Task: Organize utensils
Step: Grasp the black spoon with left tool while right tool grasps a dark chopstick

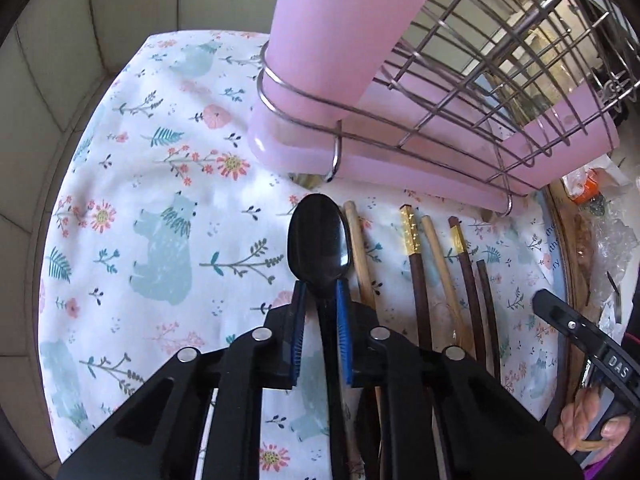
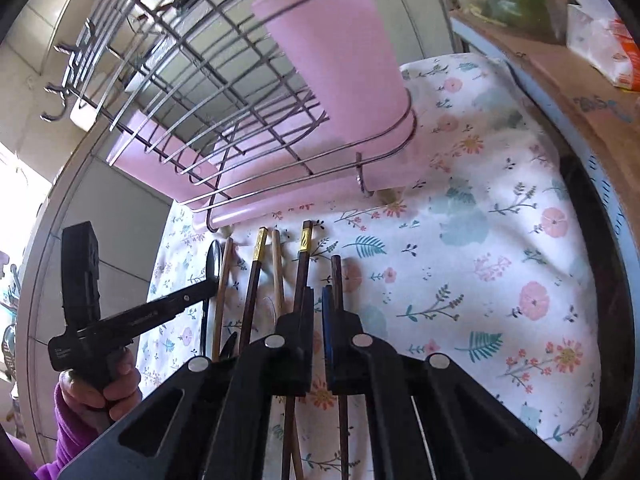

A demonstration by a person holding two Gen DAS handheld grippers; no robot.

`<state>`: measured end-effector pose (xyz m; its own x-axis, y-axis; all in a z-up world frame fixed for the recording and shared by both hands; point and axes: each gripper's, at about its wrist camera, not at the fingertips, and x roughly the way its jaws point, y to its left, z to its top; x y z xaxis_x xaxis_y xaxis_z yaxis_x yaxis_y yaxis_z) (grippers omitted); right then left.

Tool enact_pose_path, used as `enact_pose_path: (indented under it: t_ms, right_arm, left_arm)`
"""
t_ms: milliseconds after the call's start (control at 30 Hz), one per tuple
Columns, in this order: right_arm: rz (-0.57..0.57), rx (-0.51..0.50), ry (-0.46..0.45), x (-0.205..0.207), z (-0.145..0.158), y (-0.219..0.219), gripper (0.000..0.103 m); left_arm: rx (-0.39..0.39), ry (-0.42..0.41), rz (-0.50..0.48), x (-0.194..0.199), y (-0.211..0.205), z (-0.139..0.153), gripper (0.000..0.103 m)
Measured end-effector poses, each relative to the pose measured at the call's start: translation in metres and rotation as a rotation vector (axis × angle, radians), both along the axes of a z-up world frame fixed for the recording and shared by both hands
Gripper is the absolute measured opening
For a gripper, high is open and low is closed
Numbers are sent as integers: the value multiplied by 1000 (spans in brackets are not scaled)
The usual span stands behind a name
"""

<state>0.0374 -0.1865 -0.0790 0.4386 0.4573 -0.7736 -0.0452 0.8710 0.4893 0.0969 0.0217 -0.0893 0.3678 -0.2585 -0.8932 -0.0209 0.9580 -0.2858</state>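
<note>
My left gripper [image 1: 322, 292] is shut on a black spoon [image 1: 320, 232], its bowl pointing toward the pink rack base [image 1: 360, 160]. Several chopsticks lie on the floral cloth to its right: a light wooden one [image 1: 360, 248] and dark ones with gold bands [image 1: 416, 256]. In the right wrist view my right gripper [image 2: 318, 300] has its jaws narrowly apart over the dark chopsticks [image 2: 336, 276]; nothing is visibly clamped. The left gripper [image 2: 200, 294] with the spoon [image 2: 214, 260] shows at the left there.
A wire dish rack [image 1: 500, 60] with a pink utensil cup [image 1: 332, 32] stands at the back of the floral cloth [image 1: 160, 200]. A cardboard box and packets [image 2: 600, 52] lie at the right edge. A tiled wall is on the left.
</note>
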Motion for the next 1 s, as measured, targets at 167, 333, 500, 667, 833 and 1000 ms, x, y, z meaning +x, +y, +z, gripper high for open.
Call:
enact_pose_path:
  t_ms: [167, 333, 500, 667, 833, 1000]
  right_arm:
    - [36, -51, 32, 13, -8, 14, 7]
    - [55, -110, 66, 30, -20, 28, 7]
    - [33, -146, 73, 39, -30, 31, 2]
    - [-5, -128, 46, 33, -24, 15, 0]
    - [-41, -106, 51, 29, -20, -6, 0]
    - [16, -97, 75, 30, -16, -5, 5]
  left_arm:
    - [8, -59, 30, -17, 18, 12, 10]
    - [-3, -47, 83, -26, 42, 18, 10]
    - [2, 26, 72, -26, 47, 6, 11]
    - [12, 101, 13, -15, 44, -1, 14]
    - [74, 170, -66, 0, 35, -1, 15]
    - [160, 242, -137, 11, 25, 1, 15]
